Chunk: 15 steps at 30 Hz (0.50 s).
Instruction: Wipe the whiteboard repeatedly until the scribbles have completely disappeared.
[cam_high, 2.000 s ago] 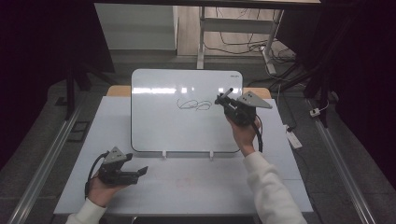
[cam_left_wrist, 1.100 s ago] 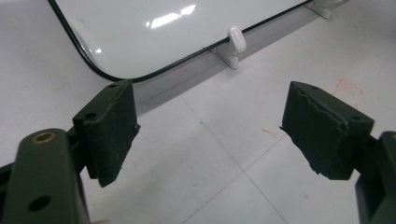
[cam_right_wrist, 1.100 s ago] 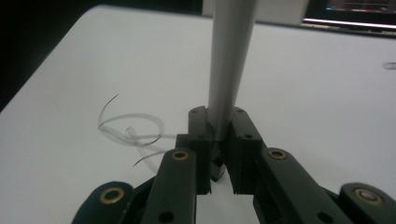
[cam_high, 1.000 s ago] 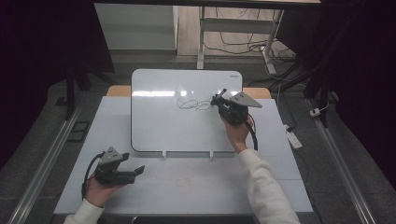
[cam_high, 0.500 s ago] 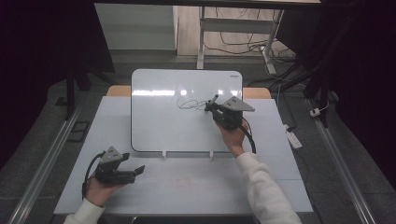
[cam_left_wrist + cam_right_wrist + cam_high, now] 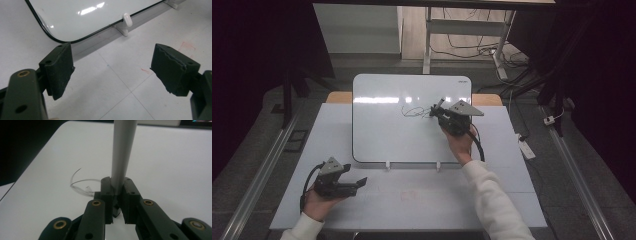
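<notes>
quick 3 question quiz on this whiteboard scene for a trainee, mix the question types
1. True or false: the left gripper rests open on the table, holding nothing.
2. What does the right gripper clamp? A) a cloth B) a grey pen C) a magnet
3. Fill in: the dark scribble sits in the ____ half of the whiteboard.

Key: 1 true; 2 B; 3 upper.
</notes>
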{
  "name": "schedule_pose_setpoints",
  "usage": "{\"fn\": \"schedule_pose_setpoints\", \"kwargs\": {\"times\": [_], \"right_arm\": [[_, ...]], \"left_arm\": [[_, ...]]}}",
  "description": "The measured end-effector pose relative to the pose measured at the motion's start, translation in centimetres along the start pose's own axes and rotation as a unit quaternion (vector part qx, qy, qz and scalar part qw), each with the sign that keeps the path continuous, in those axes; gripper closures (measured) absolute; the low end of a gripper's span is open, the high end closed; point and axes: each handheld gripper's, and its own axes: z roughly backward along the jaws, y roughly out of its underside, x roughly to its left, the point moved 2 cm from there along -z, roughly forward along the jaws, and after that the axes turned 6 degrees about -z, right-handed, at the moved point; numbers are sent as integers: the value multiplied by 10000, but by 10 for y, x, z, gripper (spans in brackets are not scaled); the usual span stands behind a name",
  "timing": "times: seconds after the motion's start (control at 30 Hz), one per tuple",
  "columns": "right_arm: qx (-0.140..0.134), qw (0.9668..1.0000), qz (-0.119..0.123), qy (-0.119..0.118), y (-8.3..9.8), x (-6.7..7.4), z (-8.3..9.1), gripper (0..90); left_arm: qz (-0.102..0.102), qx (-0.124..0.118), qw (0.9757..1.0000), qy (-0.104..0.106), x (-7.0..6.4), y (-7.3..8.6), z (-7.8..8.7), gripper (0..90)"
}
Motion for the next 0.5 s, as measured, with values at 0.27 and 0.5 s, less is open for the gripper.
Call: {"fn": "schedule_pose_setpoints", "kwargs": {"times": [0.27, 0.5], "right_arm": [[-265, 9988, -118, 385, -12, -19, 4, 810], [126, 9995, 253, -106, 6, 8, 1, 809]], "left_arm": [[-1, -1, 10000, 12, 0, 0, 0, 188], [-13, 17, 10000, 8, -1, 0, -1, 188]]}}
